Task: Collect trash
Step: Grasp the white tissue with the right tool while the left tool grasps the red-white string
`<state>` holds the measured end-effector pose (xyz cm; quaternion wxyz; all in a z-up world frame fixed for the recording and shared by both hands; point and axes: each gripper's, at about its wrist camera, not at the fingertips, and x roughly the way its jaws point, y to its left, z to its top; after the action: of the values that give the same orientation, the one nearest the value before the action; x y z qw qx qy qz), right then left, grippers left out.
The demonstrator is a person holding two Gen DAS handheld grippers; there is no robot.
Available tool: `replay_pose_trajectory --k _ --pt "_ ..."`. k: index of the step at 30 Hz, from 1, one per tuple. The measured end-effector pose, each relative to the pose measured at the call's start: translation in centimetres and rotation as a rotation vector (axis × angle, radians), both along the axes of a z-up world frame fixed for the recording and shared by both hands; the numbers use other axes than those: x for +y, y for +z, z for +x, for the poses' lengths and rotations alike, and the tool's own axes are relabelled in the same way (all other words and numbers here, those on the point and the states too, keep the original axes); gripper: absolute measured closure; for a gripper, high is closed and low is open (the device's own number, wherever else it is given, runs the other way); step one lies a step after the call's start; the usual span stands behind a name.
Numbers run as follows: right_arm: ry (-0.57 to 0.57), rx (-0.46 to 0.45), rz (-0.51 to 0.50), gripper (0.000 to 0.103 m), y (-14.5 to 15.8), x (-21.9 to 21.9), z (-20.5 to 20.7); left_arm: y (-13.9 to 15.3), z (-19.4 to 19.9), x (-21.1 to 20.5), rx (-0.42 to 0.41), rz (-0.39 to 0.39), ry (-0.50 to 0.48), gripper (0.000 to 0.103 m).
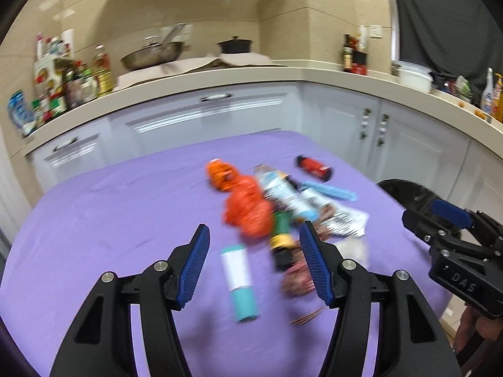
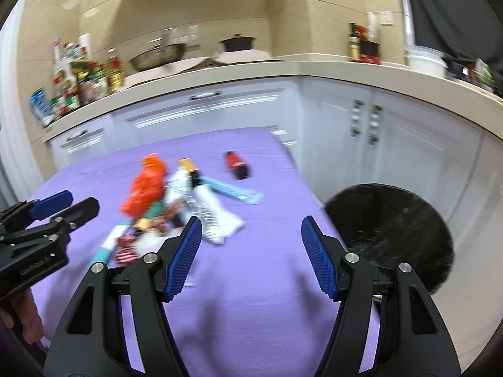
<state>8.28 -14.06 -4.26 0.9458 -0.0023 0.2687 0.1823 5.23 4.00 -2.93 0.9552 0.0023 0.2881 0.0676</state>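
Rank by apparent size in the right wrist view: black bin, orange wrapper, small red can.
1. black bin, though nearness to the camera enlarges it.
2. orange wrapper.
3. small red can, farthest away, so unsure.

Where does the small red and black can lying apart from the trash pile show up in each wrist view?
Left wrist: the red and black can lies right of centre, at the pile's far right on the purple tablecloth.
Right wrist: just left of centre, beyond the pile.
Shared landmark: the black trash bin at the table's right edge.
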Motion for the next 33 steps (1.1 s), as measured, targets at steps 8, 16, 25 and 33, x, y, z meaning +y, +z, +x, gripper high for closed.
replay_pose_trajectory --k 8,16,25,33 --pt "0.099 0.03 -0.032 0.039 -0.8 4.7 -0.8 -1.2 -2.4 3.7 0.006 -0.007 0.076 0.045" --pt "0.125 0.074 -0.041 0.041 -2.1 6.2 -0.3 -1.8 -3.0 5.1 0.014 -0.032 0.096 0.045" --pt "0.135 0.095 -0.037 0.092 -2.7 6.0 -0.2 -1.9 -2.8 4.3 0.016 -0.049 0.062 0.045" --pt "0.083 0.05 -0.037 0.094 -1.6 3.6 -0.4 -1.6 -2.7 1.8 0.003 -0.061 -0.012 0.045"
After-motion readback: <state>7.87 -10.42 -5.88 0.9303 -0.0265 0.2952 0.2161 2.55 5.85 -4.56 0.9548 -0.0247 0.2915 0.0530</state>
